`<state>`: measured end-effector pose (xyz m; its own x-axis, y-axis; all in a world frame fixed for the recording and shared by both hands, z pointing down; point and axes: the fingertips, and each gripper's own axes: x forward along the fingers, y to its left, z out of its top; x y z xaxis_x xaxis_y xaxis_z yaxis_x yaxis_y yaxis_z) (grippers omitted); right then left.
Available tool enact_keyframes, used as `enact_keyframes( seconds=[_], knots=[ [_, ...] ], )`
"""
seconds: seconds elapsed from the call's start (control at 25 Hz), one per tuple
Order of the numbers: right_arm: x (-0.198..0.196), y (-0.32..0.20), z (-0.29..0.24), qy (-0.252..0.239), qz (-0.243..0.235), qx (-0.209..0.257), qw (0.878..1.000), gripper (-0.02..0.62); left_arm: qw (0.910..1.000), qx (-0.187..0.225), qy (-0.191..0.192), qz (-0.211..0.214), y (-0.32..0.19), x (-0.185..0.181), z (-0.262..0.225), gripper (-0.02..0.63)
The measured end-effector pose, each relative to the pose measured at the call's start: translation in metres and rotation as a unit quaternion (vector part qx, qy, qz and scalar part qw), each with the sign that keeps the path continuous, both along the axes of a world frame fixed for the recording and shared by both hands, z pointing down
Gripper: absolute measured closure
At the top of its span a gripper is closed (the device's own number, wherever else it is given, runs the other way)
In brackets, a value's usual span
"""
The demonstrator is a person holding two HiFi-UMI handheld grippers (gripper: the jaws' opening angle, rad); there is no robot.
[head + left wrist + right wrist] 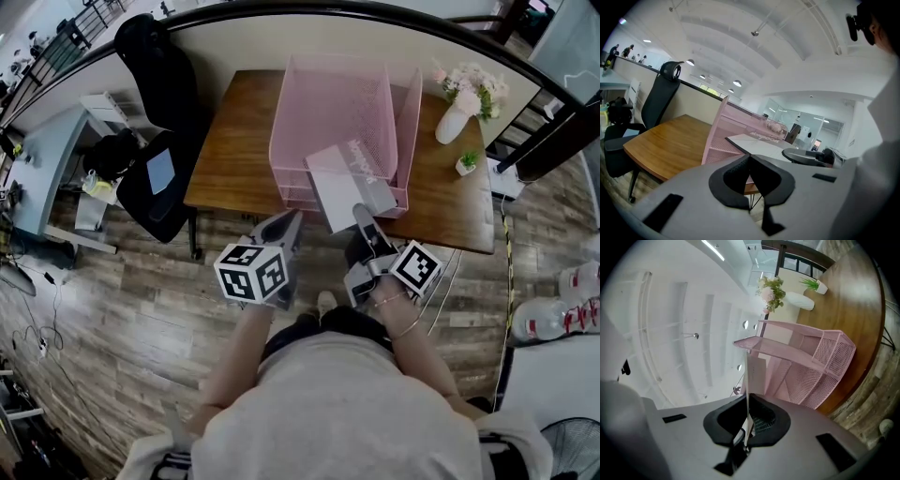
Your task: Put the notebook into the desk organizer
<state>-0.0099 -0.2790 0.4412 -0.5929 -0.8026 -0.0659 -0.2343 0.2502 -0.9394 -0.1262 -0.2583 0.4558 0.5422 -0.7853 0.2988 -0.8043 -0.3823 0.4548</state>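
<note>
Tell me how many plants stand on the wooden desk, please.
2. A white vase of flowers stands near the desk's far right corner; a small potted plant sits just in front of it. The pink organizer could hide others.

A brown wooden table (234,141) fills the upper middle of the head view. Its far edge is against a pale partition, and it stands on a grey-brown plank floor (122,309). 3 things stand on it. A pink mesh desk organizer (323,112) sits at the centre, close to the near edge. A white vase (452,123) of pale flowers stands at upper right, with 1 small white plant pot (466,166) just below it in the frame.
</note>
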Motion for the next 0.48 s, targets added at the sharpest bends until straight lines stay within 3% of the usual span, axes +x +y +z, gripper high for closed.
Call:
enact_keyframes(
  seconds=[0.48],
  knots=[
    [0.006, -0.014, 0.036, 0.0, 0.032, -0.052, 0.998, 0.591, 0.9998, -0.013, 0.007, -0.016, -0.014, -0.002, 0.007, 0.604]
  ],
)
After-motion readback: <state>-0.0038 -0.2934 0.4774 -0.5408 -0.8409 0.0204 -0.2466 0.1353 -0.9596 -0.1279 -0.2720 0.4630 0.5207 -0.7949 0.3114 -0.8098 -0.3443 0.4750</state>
